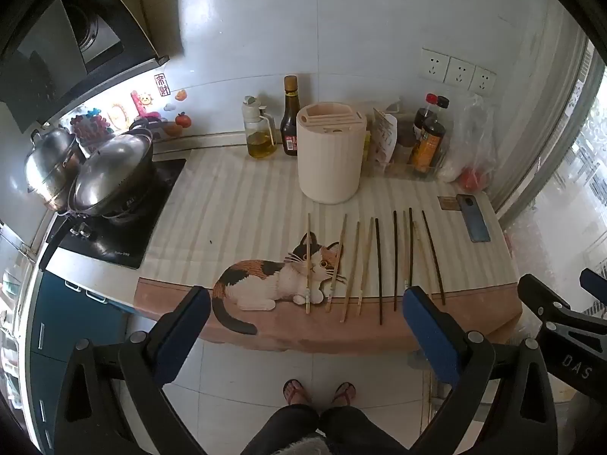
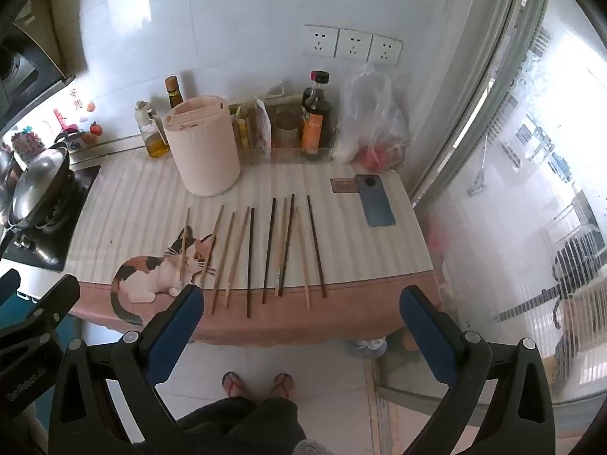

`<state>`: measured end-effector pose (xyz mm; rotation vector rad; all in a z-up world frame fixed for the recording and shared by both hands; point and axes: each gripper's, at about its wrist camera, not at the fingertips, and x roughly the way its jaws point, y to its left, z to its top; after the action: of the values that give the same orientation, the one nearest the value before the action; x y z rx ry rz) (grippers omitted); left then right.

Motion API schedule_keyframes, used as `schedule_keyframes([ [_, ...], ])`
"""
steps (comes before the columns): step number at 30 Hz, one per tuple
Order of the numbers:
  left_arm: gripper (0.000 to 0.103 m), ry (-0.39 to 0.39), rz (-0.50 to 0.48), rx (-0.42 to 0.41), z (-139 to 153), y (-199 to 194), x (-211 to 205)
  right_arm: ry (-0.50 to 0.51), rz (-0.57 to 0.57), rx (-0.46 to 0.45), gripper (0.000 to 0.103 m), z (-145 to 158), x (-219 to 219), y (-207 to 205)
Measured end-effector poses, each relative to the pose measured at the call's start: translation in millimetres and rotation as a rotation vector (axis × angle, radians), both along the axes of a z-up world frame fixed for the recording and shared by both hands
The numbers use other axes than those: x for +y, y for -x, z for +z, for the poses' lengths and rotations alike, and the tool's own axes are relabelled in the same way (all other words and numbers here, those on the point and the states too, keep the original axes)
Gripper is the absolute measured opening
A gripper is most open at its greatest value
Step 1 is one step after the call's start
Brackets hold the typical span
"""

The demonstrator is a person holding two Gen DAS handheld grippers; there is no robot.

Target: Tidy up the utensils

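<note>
Several chopsticks lie side by side on the striped cat-print mat: light bamboo chopsticks (image 1: 351, 271) (image 2: 224, 259) on the left, dark chopsticks (image 1: 378, 270) (image 2: 250, 261) toward the right. Behind them stands a cream cylindrical utensil holder (image 1: 329, 151) (image 2: 203, 146) with slots in its top. My left gripper (image 1: 306, 303) hangs open above the counter's front edge, nothing between its blue pads. My right gripper (image 2: 301, 301) is open too, held before the front edge with empty jaws. Each view shows the other gripper at its side edge.
An oil dispenser (image 1: 259, 129), a dark sauce bottle (image 1: 290, 117), more bottles (image 2: 316, 113) and a plastic bag (image 2: 373, 121) line the wall. A phone (image 2: 375, 199) lies at the right. Pots (image 1: 110, 174) sit on the stove at left. A person's feet (image 2: 258, 383) stand on the floor below.
</note>
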<state>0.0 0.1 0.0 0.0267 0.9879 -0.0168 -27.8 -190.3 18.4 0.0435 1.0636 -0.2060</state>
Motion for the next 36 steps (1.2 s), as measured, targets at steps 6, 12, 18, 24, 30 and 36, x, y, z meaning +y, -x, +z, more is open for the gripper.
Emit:
schedule_keyframes([
  [6,0.103,-0.004,0.001,-0.009,1.3,0.3,0.7,0.021,-0.006,-0.018,0.103,1.8,-0.2,1.1],
  [12,0.103,-0.007,0.004,-0.022,6.2,4.8,-2.9,0.018,0.001,-0.016,0.103,6.3,0.0,-2.5],
  [18,0.103,-0.007,0.005,-0.022,8.8,3.8,-2.1,0.010,-0.001,-0.022,0.103,7.2,0.0,2.5],
  [24,0.103,-0.013,-0.002,-0.026,13.8,0.7,-1.7,0.007,-0.001,-0.030,0.103,10.3,1.6,5.4],
  [30,0.103,-0.016,0.000,-0.027,14.6,-0.7,-4.2,0.007,0.002,-0.028,0.103,10.4,3.3,5.5],
  [36,0.103,-0.012,0.002,-0.023,16.5,-2.6,-3.0,0.000,0.001,-0.025,0.103,9.9,1.3,4.6],
])
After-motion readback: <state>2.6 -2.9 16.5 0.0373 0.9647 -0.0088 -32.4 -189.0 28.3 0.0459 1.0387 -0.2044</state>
